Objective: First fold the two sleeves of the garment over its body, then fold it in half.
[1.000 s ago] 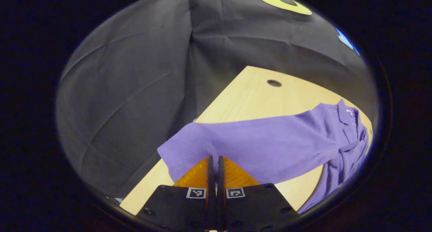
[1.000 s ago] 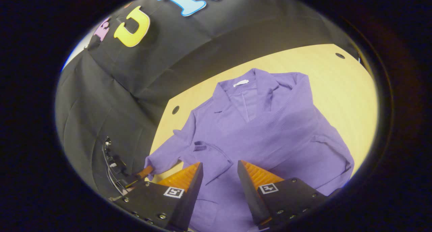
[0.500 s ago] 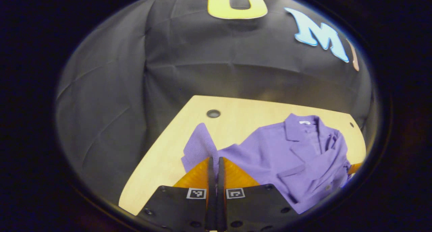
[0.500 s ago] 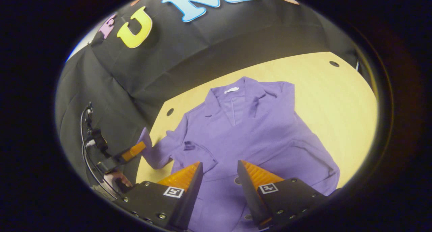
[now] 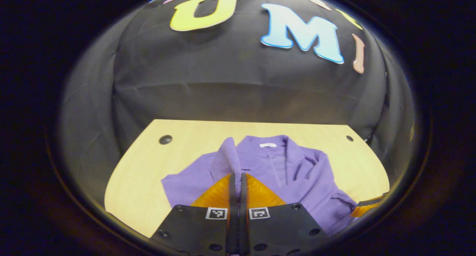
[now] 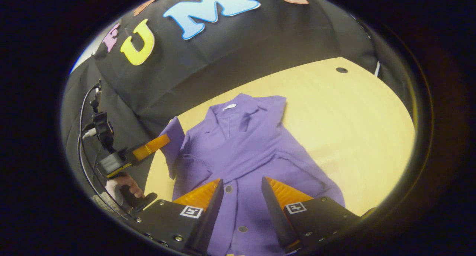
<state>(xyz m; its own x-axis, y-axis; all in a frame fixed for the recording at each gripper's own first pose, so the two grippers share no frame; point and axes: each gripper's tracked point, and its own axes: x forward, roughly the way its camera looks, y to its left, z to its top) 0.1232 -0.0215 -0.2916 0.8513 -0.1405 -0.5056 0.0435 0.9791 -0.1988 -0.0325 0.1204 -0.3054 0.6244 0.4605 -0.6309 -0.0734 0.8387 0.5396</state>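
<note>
While the left gripper [image 5: 236, 181] pinches the garment's [image 6: 245, 152] sleeve [image 5: 225, 161], the right gripper [image 6: 242, 189] hangs spread.

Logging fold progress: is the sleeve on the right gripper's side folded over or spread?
Folded: the purple jacket's sleeve lies diagonally across its front on the wooden table.

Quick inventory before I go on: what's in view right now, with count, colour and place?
Garment: one, purple, lying collar toward the wall on the table.
Sleeve: one, purple, lifted over the garment's body, pinched in the left tongs.
Table: one, light wood, under the garment.
Table holes: two, dark, at the far corners.
Left tongs: shut on the sleeve.
Right tongs: open above the garment's buttoned front.
Hand: one, gripping the left tongs' handle.
</note>
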